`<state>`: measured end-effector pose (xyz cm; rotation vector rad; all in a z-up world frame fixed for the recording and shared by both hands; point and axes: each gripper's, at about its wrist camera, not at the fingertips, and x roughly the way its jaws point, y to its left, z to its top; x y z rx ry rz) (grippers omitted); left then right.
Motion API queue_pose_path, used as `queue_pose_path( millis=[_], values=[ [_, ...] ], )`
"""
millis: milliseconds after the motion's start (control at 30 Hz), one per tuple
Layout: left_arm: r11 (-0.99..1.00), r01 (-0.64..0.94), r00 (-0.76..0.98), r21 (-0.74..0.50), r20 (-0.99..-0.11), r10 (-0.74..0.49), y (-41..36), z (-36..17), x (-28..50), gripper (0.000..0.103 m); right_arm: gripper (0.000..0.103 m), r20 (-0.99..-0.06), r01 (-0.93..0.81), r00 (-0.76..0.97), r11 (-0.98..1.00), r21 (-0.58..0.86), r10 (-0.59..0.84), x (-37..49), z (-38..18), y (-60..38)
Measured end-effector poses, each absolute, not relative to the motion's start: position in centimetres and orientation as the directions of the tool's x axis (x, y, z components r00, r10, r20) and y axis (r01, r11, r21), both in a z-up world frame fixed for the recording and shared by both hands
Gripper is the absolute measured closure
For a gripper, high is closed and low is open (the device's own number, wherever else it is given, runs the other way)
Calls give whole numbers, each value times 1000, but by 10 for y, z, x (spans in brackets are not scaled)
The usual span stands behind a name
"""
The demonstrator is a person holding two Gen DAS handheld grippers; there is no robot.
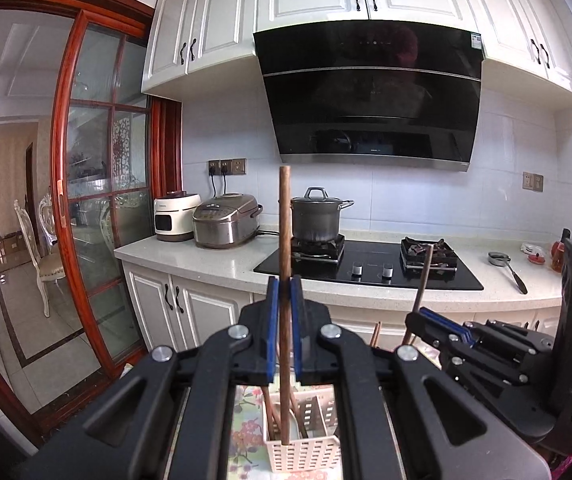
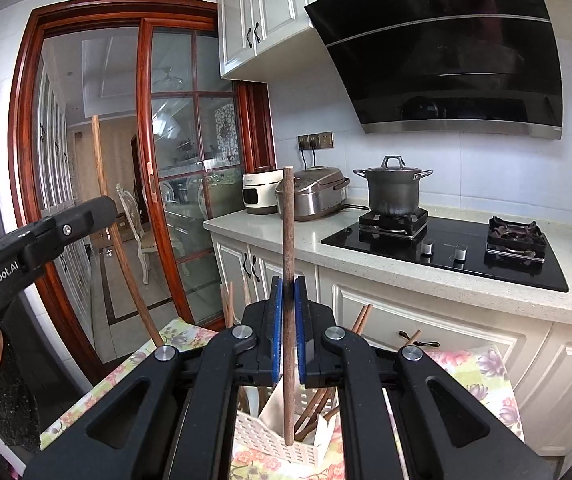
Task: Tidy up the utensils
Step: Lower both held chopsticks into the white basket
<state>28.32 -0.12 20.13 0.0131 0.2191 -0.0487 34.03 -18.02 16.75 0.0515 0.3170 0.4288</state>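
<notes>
My left gripper [image 1: 284, 289] is shut on a brown wooden stick-like utensil handle [image 1: 284, 216] held upright, its lower end down in a white slotted utensil basket [image 1: 306, 456]. My right gripper [image 2: 289, 294] is shut on another upright brown wooden handle [image 2: 288, 232] whose lower end stands in the same basket [image 2: 273, 440]. The basket holds several chopsticks [image 2: 318, 408] and sits on a floral tablecloth [image 2: 189, 336]. The right gripper also shows in the left wrist view [image 1: 442, 324], and the left gripper in the right wrist view [image 2: 85, 216].
Behind is a kitchen counter [image 1: 205, 260] with two rice cookers [image 1: 225, 220], a gas hob with a lidded pot [image 1: 316, 216], a ladle [image 1: 506, 268] and a range hood above. A red-framed glass sliding door [image 1: 97, 200] stands at left.
</notes>
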Motion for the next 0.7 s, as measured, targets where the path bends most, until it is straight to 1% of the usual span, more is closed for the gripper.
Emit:
queue_pose_path(
  millis=[200,333,433,700],
  values=[
    [998,56,968,-8,-246,-57,0,190,308,97,97,-300,-402,855,906,130,423,359,160,-178],
    [997,62,956,-39,-286,-71,6,173,325,97,97,-310,-408,847,902,139,431,372,153,-175],
    [995,69,940,-65,-329,-87,9,158,338,97,97,-335,-416,833,898,145,440,382,142,-170],
    [994,82,906,-76,-410,-106,16,121,359,97,97,-412,-433,790,889,149,454,405,113,-155]
  ],
)
